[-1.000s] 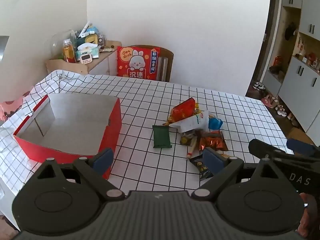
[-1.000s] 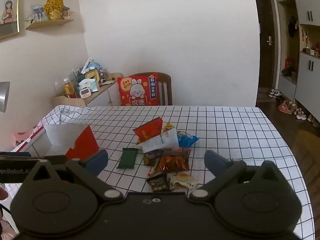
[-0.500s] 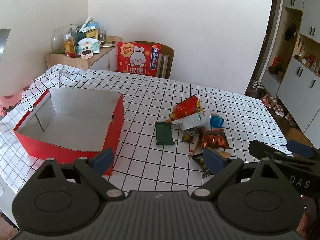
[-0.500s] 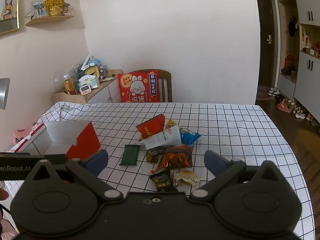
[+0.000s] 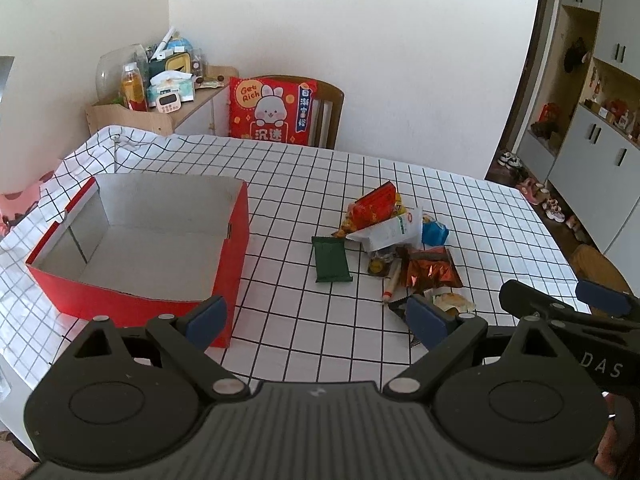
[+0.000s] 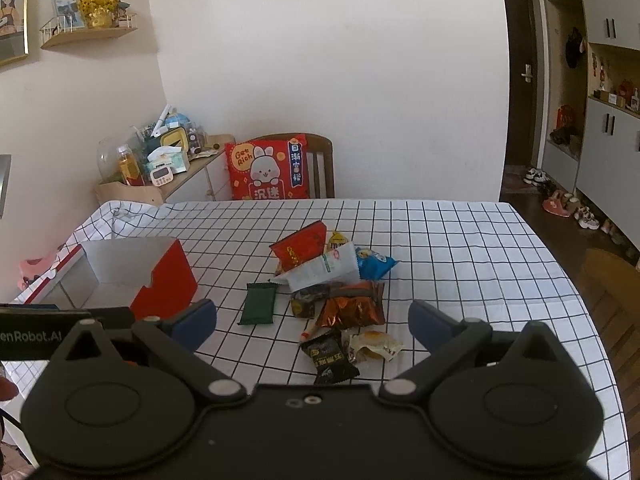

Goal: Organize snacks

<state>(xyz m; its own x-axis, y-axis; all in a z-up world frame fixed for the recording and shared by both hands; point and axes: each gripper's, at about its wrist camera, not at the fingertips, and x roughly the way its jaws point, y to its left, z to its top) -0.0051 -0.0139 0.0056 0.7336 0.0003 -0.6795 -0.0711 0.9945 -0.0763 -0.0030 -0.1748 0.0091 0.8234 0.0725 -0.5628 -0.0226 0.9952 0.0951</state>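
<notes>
Both my tools are spread wide with nothing in them: the left tool (image 5: 316,316) hangs over the near edge of the checkered surface (image 5: 460,184), the right tool (image 6: 312,320) low in front of the snack pile (image 6: 336,280). That pile sits well right of the red box (image 5: 236,236). A green packet (image 5: 331,259) lies between box and pile, and a black packet (image 6: 329,356) is nearest me. A chair with a rabbit cushion (image 6: 266,171) stands beyond the pile.

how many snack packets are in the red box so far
0. The red box shows only its bare white floor; all packets still lie in the snack pile on the checked tablecloth. The near wall hides a strip of the floor.
</notes>
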